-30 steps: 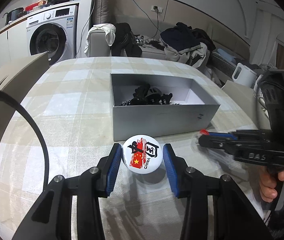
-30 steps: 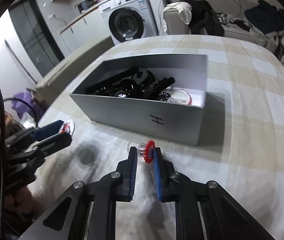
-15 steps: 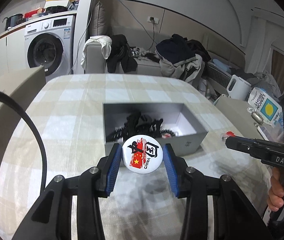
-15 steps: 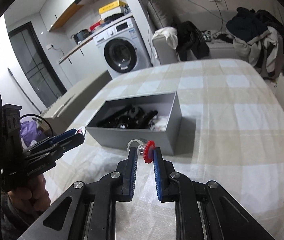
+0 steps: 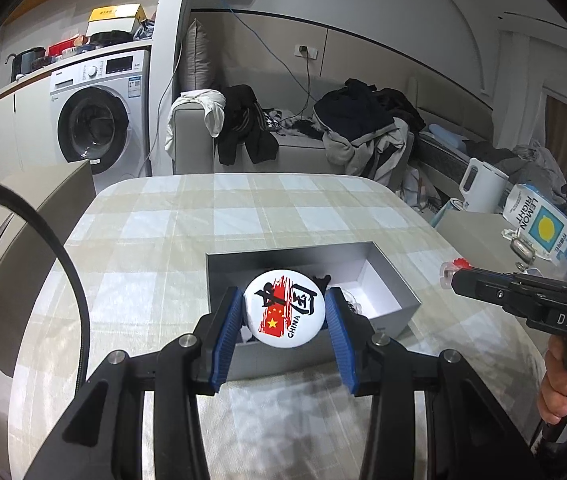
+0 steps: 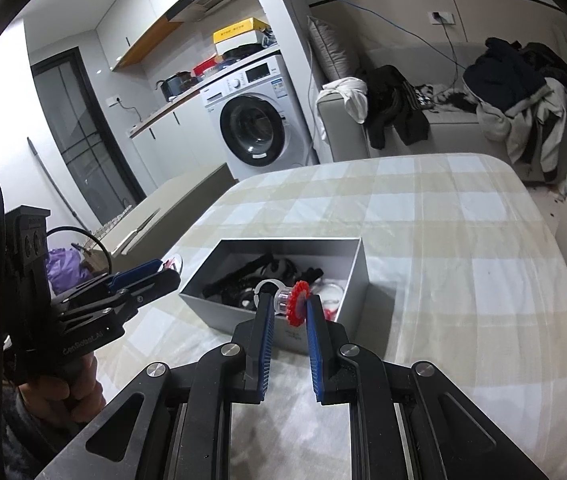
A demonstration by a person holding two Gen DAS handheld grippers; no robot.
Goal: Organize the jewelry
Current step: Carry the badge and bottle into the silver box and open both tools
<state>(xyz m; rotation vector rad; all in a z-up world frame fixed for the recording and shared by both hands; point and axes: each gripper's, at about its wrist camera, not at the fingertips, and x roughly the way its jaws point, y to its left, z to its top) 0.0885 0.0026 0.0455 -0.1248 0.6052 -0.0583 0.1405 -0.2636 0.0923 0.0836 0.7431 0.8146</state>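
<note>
Left tool (image 5: pixel 284 312) around badge (image 5: pixel 284 309)

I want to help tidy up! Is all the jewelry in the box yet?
Not yet. Several dark pieces already lie in the grey box. The left gripper holds a round badge and the right gripper pinches a red flower ring, both near the box. Those two remain to go in.
</note>
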